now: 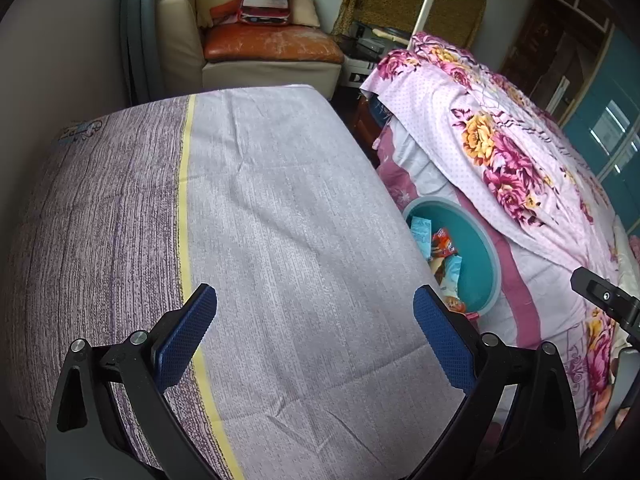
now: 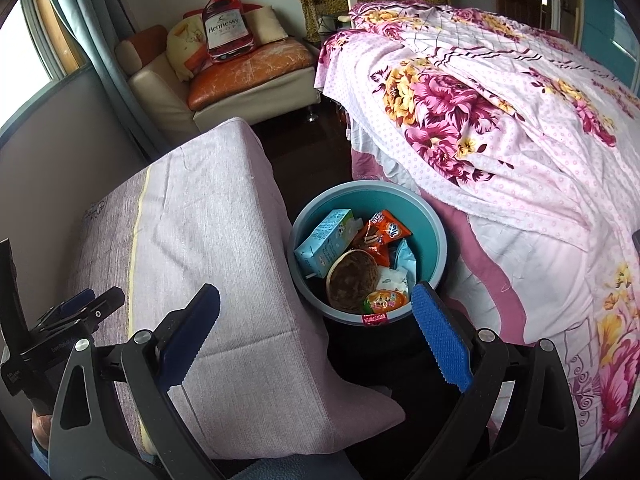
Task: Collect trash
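Note:
A teal bin (image 2: 434, 226) stands on the floor between the cloth-covered table (image 2: 208, 216) and the bed. Inside lie a light blue carton (image 2: 326, 242), orange snack wrappers (image 2: 384, 232), a round brown bowl (image 2: 352, 280) and a small orange-green packet (image 2: 386, 300). My right gripper (image 2: 316, 332) hangs open and empty just above the bin's near rim. Over the table's lilac cloth (image 1: 288, 208) my left gripper (image 1: 316, 336) is open, holding nothing. The bin (image 1: 480, 236) shows at the table's right edge in the left wrist view, partly hidden.
A bed with a pink floral sheet (image 2: 500, 128) fills the right side. A cream sofa with an orange cushion (image 2: 248, 68) and a Hennessy bag (image 2: 225, 28) stands at the back. Dark floor (image 2: 308, 152) runs between table and bed. The left gripper (image 2: 72, 320) appears at lower left.

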`<state>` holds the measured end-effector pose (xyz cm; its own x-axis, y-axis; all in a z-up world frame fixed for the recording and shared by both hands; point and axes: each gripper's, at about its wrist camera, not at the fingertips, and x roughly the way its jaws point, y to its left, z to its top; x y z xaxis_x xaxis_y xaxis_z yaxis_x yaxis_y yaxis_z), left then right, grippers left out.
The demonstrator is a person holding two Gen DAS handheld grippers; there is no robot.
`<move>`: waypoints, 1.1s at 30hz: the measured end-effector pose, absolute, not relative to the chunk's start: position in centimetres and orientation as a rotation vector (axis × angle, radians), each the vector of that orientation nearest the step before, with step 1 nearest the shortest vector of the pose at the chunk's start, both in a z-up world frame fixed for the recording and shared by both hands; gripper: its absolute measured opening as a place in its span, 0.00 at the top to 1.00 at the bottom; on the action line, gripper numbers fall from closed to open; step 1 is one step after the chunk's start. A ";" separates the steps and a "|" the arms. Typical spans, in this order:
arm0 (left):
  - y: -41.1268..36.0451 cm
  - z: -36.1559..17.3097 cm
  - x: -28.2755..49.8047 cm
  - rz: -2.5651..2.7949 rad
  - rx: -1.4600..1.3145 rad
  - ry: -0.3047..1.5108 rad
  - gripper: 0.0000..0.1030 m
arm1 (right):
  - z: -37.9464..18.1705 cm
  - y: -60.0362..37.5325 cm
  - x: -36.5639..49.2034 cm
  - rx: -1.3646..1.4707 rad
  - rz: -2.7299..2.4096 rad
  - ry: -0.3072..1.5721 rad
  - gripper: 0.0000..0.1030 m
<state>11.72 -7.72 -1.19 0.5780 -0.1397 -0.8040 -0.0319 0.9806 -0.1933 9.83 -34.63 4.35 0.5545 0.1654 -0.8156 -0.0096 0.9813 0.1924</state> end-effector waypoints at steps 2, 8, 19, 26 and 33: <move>-7.6 -1.2 11.7 -0.052 -0.186 0.943 0.04 | 4.2 -34.5 9.9 0.166 0.101 0.982 0.10; -7.6 -1.4 11.6 -0.044 -0.175 0.941 0.04 | 3.5 -34.3 10.3 0.162 0.096 0.999 0.10; -7.7 -2.0 11.8 -0.036 -0.156 0.948 0.04 | 2.8 -33.9 10.8 0.156 0.098 1.017 0.10; -7.7 -2.5 12.0 -0.033 -0.151 0.957 0.04 | 2.3 -33.8 11.1 0.153 0.099 1.031 0.10; -7.7 -3.5 12.2 -0.027 -0.145 0.973 0.04 | 1.5 -33.6 11.5 0.150 0.098 1.049 0.10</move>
<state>12.22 -7.67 -3.45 0.5629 -0.0880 -0.8218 -0.0425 0.9899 -0.1351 11.48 -33.62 1.48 0.4950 0.1524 -0.8554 -0.0089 0.9853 0.1704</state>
